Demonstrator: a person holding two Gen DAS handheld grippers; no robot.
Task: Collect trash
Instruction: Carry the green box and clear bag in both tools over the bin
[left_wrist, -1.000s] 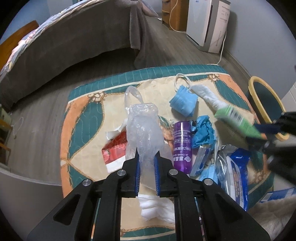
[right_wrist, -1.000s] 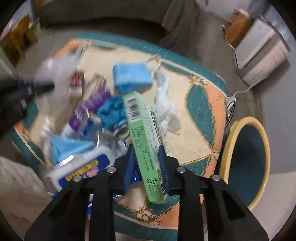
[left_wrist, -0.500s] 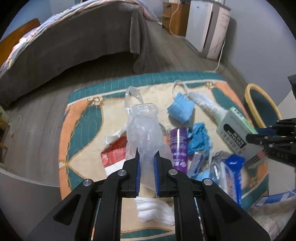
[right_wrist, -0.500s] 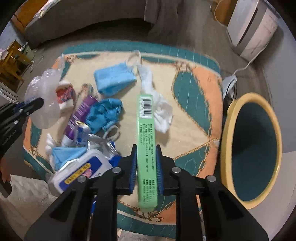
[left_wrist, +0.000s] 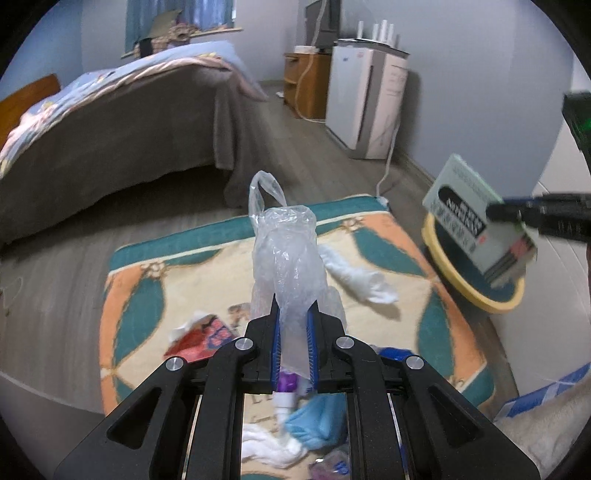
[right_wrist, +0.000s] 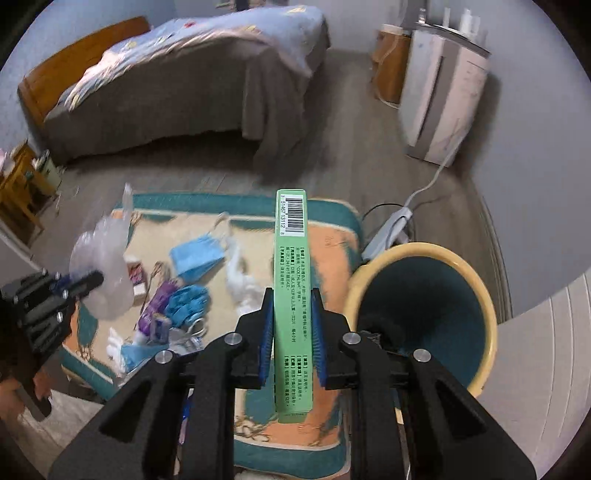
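Green box (right_wrist: 291, 295) clamped between right fingers (right_wrist: 266, 332).

You hold a pale green box (right_wrist: 292, 295) with a black barcode on white and dark green print. Your plastic bag (left_wrist: 286, 266) is clear and whitish. The rug (left_wrist: 376, 236) shows teal, orange and cream with gold scrollwork. The bin (right_wrist: 476, 295) has a yellow rim and teal inside. Blue masks (right_wrist: 197, 256) and white tissue (left_wrist: 354, 277) lie on the rug.
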